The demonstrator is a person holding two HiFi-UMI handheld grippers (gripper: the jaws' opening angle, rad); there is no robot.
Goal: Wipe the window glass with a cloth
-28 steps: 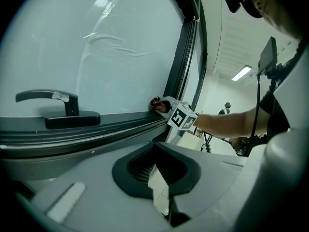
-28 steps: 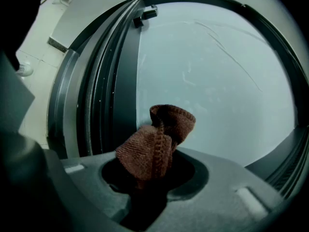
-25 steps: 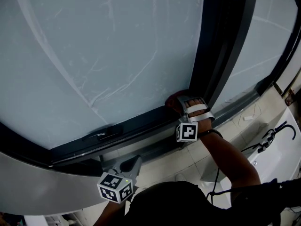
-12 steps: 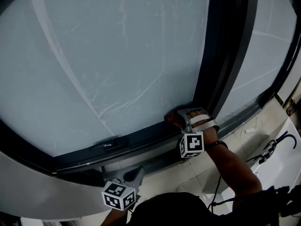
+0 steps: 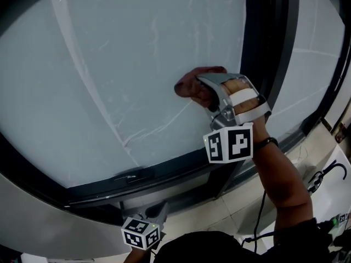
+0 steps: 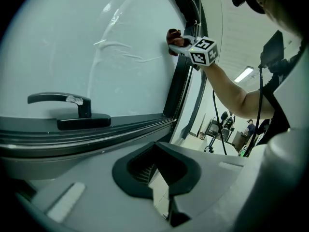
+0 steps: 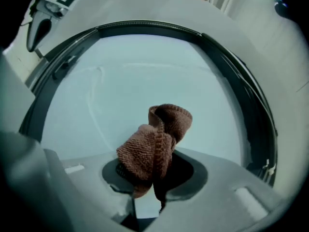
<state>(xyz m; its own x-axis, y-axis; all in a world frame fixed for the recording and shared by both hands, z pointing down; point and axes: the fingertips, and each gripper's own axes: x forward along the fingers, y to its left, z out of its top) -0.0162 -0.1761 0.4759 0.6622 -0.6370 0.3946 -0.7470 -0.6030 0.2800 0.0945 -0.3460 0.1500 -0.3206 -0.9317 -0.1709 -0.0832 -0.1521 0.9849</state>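
The window glass (image 5: 109,64) is a large pale pane in a dark frame, with faint streaks on it. A brown knitted cloth (image 5: 192,85) is bunched against the glass near the pane's right side, about mid-height. My right gripper (image 5: 204,92) is shut on it; the right gripper view shows the cloth (image 7: 155,141) sticking out between the jaws of the right gripper (image 7: 152,175) toward the glass (image 7: 145,81). My left gripper (image 5: 156,211) hangs low below the sill, away from the glass. The left gripper view shows the left gripper (image 6: 157,170) shut, with nothing held.
A dark window handle (image 6: 63,103) lies flat on the bottom frame at the left, also seen as the handle (image 5: 127,176) in the head view. A dark vertical frame post (image 5: 263,53) stands just right of the cloth. Pale tiled floor (image 5: 236,207) lies below.
My right gripper has lifted the cloth from the bottom right corner of the pane up to about mid-height. The left gripper has hardly moved.
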